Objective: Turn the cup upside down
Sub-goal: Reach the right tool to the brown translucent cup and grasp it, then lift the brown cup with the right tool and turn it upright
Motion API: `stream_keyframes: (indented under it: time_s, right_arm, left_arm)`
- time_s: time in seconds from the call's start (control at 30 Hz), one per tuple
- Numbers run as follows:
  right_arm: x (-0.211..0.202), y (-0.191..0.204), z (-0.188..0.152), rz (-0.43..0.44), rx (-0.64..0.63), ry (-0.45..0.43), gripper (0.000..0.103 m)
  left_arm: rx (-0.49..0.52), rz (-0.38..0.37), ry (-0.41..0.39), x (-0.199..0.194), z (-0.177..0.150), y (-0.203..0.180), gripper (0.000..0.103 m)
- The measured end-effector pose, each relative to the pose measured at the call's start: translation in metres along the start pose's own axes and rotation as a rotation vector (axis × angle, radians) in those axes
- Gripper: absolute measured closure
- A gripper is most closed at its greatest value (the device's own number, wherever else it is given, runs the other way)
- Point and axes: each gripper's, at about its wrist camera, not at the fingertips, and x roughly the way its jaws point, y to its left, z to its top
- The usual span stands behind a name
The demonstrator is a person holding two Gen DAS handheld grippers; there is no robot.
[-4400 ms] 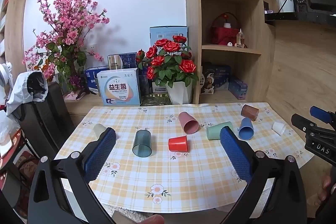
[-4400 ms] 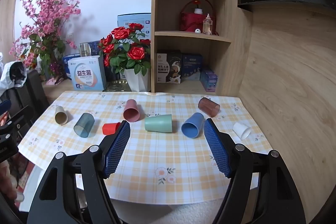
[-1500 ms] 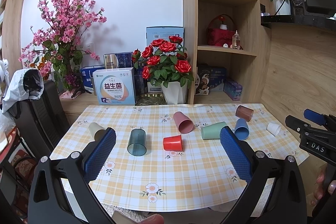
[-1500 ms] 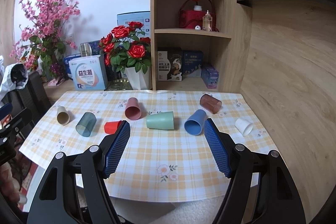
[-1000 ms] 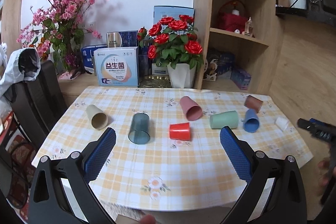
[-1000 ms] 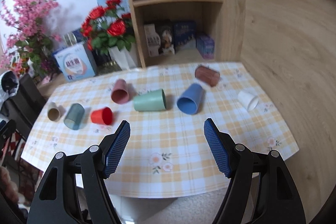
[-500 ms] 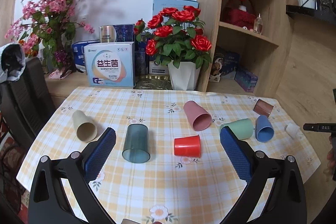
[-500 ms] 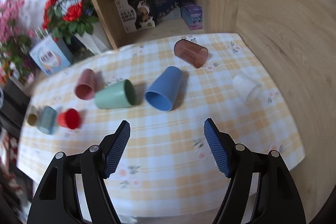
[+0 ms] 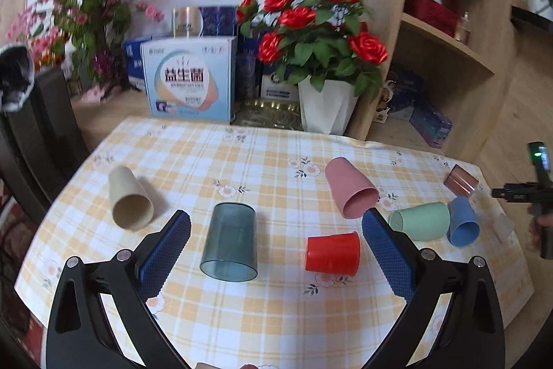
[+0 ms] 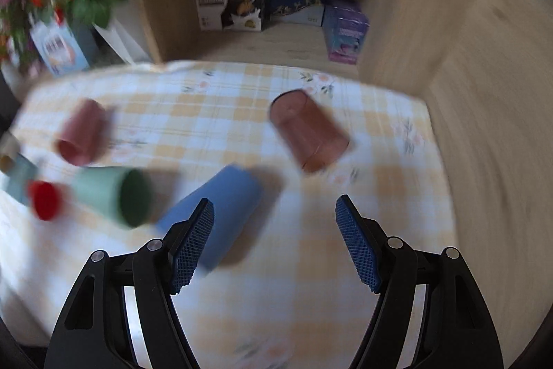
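Left gripper (image 9: 276, 236) held spread wide above the near part of the desk (image 9: 242, 317), nothing between its blue pads (image 9: 166, 251). Right gripper (image 10: 274, 239) likewise spread and empty, over the right end of the checked cloth (image 10: 311, 282); that view badly smeared.

All cups lay on their sides. From the left in the left wrist view: beige cup (image 9: 128, 199), mouth toward the camera; teal cup (image 9: 230, 242), just beside the left pad; red cup (image 9: 332, 253), mouth to the right, close to the right pad; pink cup (image 9: 349, 191) farther back; green cup (image 9: 420, 220) touching or nearly touching the blue cup (image 9: 463, 225); brown cup (image 9: 461, 180) near the far right edge. A pale cup at the right edge, too blurred to make out.

In the right wrist view, blue cup (image 10: 221, 213) partly behind the left pad (image 10: 191, 248), green cup (image 10: 114, 196) just beside it, brown cup (image 10: 307, 134) ahead between the fingers, well apart from them.

Behind the desk, a white pot of red roses (image 9: 321, 57), a white box (image 9: 188, 82) and a wooden shelf (image 9: 449, 57).
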Motion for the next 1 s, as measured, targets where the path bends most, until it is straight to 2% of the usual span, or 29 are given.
stream_keyframes:
  time_s: [0.23, 0.47, 0.6, 0.8, 1.0]
  right_arm:
    - [0.088, -0.020, 0.063, -0.040, -0.032, 0.125, 0.032]
    - [0.140, -0.012, 0.081, -0.026, -0.090, 0.243, 0.032]
    - [0.158, -0.019, 0.082, -0.006, -0.015, 0.297, 0.033]
    - [0.153, -0.030, 0.081, 0.004, 0.092, 0.284, 0.036]
    - [0.106, -0.054, 0.076, 0.005, 0.243, 0.201, 0.036]
  left_arm:
    - [-0.040, 0.017, 0.032, 0.017, 0.000, 0.009, 0.006]
    - [-0.056, 0.058, 0.091, 0.035, -0.008, 0.021, 0.006]
    - [-0.064, 0.064, 0.106, 0.042, -0.009, 0.021, 0.006]
    - [-0.066, 0.062, 0.108, 0.041, -0.009, 0.018, 0.006]
    - [-0.065, 0.051, 0.092, 0.026, -0.011, 0.017, 0.006]
